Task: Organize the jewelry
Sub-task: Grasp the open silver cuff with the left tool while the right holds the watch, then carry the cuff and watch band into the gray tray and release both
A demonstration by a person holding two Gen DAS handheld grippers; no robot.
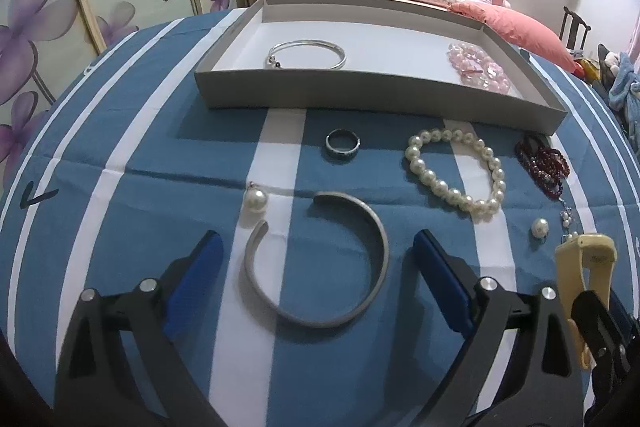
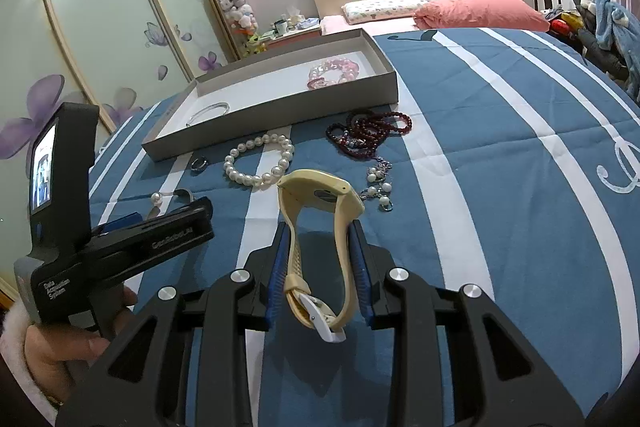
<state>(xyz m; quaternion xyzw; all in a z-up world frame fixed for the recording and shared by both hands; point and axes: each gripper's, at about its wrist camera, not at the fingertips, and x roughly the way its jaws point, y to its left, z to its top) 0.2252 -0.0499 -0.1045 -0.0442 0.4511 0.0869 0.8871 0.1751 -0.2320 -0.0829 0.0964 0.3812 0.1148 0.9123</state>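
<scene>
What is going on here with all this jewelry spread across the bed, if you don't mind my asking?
A person is sorting jewelry into a shallow gray box, using a handheld claw in each hand. The right claw is shut on a cream watch, held above the bedspread. The left claw is open around a silver cuff bracelet lying on the striped cover. A thin silver bangle and pink beads already sit in the box; the pearl bracelet, ring and dark red beads wait outside.

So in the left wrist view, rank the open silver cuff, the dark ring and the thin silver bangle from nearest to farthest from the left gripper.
1. Open silver cuff: on the bedspread between the open fingers of the left gripper.
2. Dark ring: farther up the bedspread, just before the tray.
3. Thin silver bangle: inside the grey tray, left part.
</scene>
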